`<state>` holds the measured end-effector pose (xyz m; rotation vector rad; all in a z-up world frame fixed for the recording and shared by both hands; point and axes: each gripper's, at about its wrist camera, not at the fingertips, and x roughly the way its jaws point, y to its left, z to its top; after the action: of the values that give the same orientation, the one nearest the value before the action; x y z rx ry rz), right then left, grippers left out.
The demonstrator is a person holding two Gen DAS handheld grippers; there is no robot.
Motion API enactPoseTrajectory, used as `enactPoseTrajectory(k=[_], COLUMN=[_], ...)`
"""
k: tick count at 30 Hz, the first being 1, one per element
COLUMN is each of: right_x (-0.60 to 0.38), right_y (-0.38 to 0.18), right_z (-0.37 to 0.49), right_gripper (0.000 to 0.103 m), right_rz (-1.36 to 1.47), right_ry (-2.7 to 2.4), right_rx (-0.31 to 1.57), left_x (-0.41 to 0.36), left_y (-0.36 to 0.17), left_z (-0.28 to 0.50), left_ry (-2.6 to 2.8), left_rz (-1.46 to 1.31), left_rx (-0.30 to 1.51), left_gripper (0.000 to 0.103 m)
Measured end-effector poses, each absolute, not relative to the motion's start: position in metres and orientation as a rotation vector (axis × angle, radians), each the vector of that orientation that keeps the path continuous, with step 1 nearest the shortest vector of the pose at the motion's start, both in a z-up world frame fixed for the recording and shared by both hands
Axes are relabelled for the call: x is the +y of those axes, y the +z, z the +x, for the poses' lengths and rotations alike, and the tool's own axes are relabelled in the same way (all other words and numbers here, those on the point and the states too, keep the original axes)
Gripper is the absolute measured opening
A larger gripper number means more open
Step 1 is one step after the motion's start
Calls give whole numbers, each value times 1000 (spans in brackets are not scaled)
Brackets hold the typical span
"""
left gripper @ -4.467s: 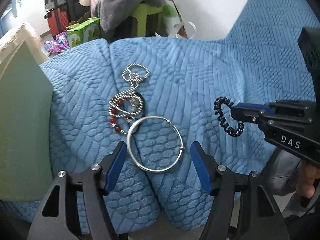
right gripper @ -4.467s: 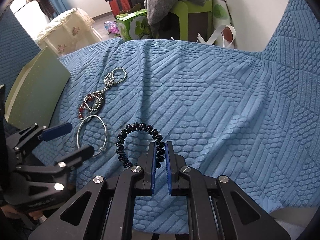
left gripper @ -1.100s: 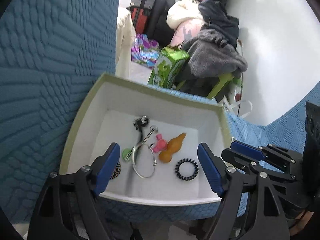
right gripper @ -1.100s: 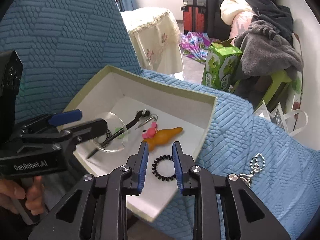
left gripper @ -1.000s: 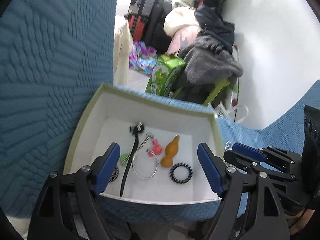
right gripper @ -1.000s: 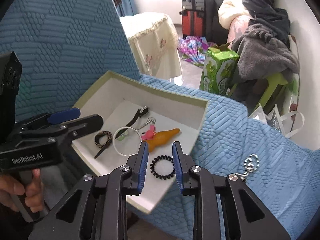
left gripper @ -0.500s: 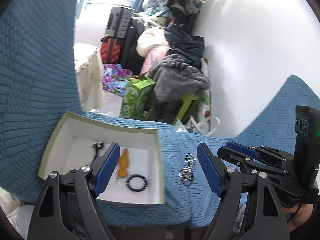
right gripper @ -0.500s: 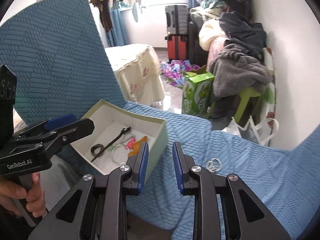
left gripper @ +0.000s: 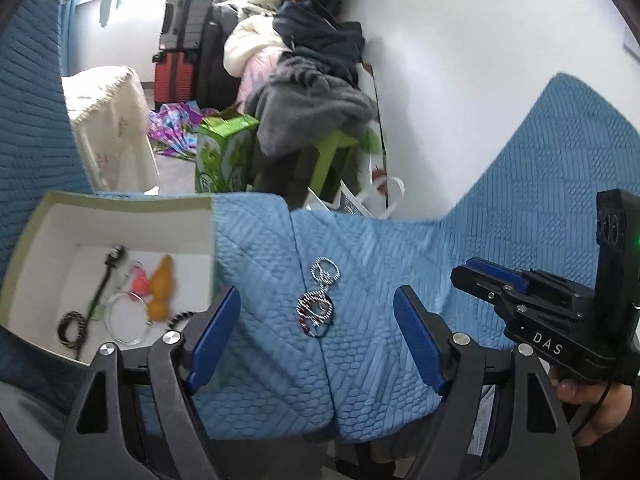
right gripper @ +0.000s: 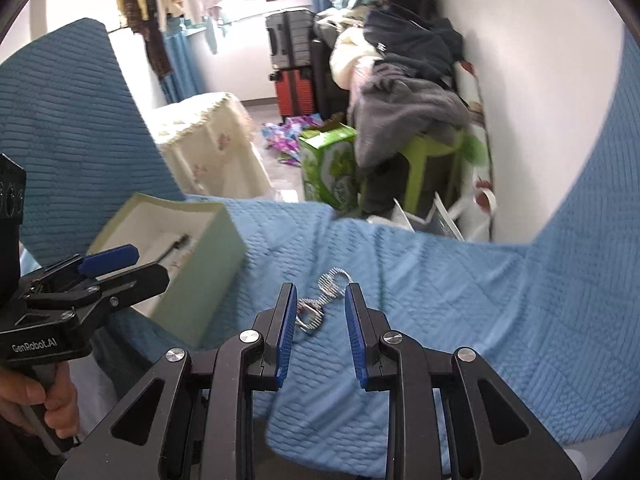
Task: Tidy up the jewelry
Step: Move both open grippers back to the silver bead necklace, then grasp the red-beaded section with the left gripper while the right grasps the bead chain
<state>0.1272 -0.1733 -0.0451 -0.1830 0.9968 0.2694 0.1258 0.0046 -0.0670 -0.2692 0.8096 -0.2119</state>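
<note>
the box sits on the cushion, left of the bead chains.

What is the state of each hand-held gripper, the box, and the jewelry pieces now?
Left hand-held gripper: open, empty.
Right hand-held gripper: open, empty.
Box: open, holding small items.
Silver bangle: lying inside the box.
Black hair tie: in the box, partly hidden.
Bead chain: lying on the blue cover, outside the box.
</note>
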Motion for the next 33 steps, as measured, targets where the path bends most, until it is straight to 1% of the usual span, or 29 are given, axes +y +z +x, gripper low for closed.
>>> enactPoseTrajectory(k=[2, 3, 4, 5, 14, 16, 17, 24, 33], right_x=[-189, -195, -201, -206, -214, -210, -208, -190, -179], right_y=[-55, -60, -64, -68, -89, -96, -100, -141, -187], right_z=[127, 127, 128, 128, 128, 133, 137, 171, 213], right_gripper=[22, 22, 22, 22, 22, 22, 22, 22, 23], right_rz=[-162, -156, -148, -136, -99, -97, -93, -200, -237], right_ry=[254, 247, 243, 244, 307, 333, 352, 399, 451], right_rx=[1010, 1018, 1027, 1030, 1058, 1074, 1087, 1162, 1216], left_x=[-4, -11, -19, -26, -49, -50, -50, -46, -45], left_y=[-77, -83, -90, -96, -143, -154, -159, -183, -204], left_z=[128, 129, 132, 132, 145, 150, 152, 168, 188], left_ry=[-234, -250, -260, -272, -332, -327, -324, -268, -173], left_rz=[-269, -255, -222, -209, -215, -221, -225, -244, -181], left_rx=[821, 834, 863, 881, 970, 995, 1007, 1038, 1066], left_gripper=[76, 64, 49, 45, 34, 28, 28, 26, 25])
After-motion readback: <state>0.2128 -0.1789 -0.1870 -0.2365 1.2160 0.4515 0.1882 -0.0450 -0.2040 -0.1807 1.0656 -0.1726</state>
